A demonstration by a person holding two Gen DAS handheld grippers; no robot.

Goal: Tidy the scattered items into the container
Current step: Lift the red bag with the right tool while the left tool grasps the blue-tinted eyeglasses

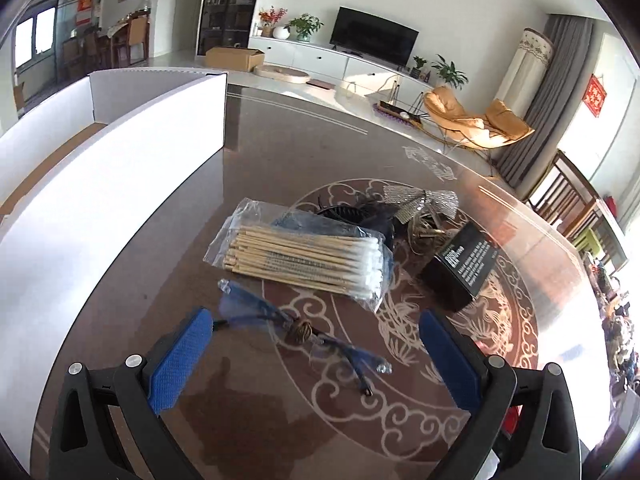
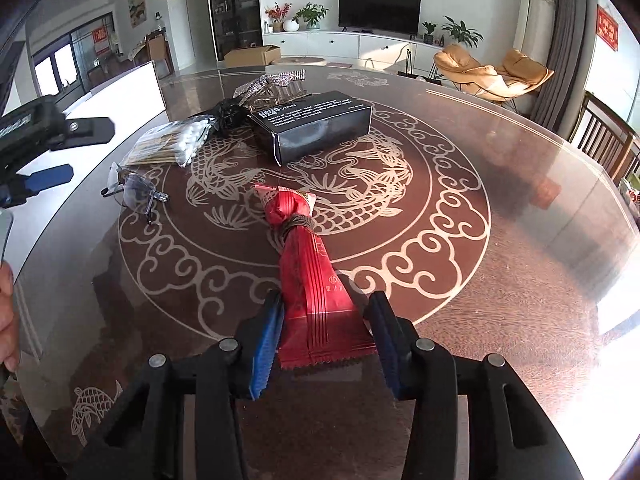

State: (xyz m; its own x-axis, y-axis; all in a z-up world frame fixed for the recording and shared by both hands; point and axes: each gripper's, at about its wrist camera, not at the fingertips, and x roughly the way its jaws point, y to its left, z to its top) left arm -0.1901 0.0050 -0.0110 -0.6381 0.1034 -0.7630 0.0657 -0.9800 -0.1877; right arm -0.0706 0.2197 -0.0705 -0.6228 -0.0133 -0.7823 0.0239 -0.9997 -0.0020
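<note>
Right gripper: clenched on the flat crimped end of a red packet, both blue pads against its sides.
Red packet: runs straight ahead from the fingers, far end over the dragon pattern of the glass table; whether it hangs clear of the glass, cannot tell.
Handling, packet: light, crinkly foil, soft and slippery; cord tied round its neck; the crimped end looks the firmest hold.
Left gripper: released, jaws wide, nothing between the pads.
Glasses: just ahead of the left fingers, on the glass; thin, fragile, best taken by the bridge.
Cotton swabs: bagged, further ahead; light, slick film.
Black box: ahead and right of the left gripper; stiff, easy to take across its narrow sides.
Container: white-walled box, ahead and left of the left gripper.
Left view only: container's open inside.
Right view only: the packet and its grip.
</note>
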